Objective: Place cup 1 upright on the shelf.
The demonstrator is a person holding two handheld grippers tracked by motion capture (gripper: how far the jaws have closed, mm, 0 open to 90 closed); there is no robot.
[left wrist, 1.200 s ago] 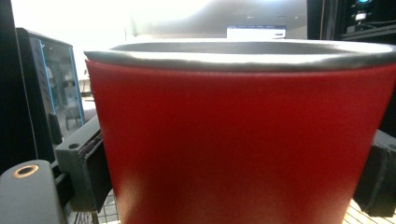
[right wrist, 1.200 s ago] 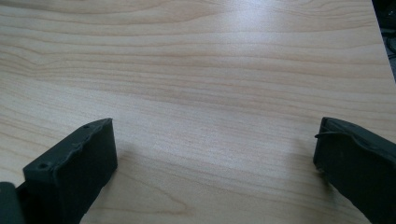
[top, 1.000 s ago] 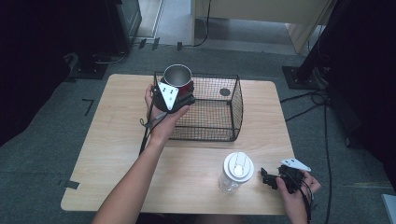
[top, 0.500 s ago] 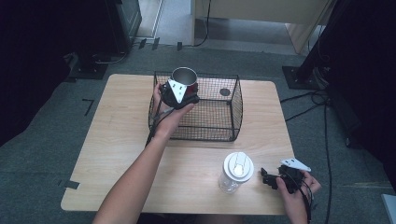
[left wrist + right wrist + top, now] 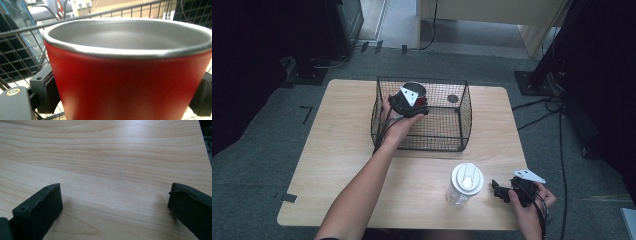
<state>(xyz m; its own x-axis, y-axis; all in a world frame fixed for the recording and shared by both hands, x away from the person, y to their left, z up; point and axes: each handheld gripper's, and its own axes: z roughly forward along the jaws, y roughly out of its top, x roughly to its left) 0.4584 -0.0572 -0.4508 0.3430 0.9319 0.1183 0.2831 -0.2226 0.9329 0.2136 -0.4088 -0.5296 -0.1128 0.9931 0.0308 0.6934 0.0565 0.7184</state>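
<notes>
Red cup [image 5: 125,82] clamped by the left gripper [image 5: 408,102] inside the wire basket [image 5: 464,117].
Right gripper [image 5: 507,192] rested on the wooden table [image 5: 342,125], its jaws spread wide with nothing between.

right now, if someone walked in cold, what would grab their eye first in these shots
The red cup with its steel rim, clamped between the jaws of the left gripper and held inside the black wire basket at the far middle of the table. Next, the clear jar with a white lid near the front edge, with the right gripper resting open on the wood beside it.
</notes>
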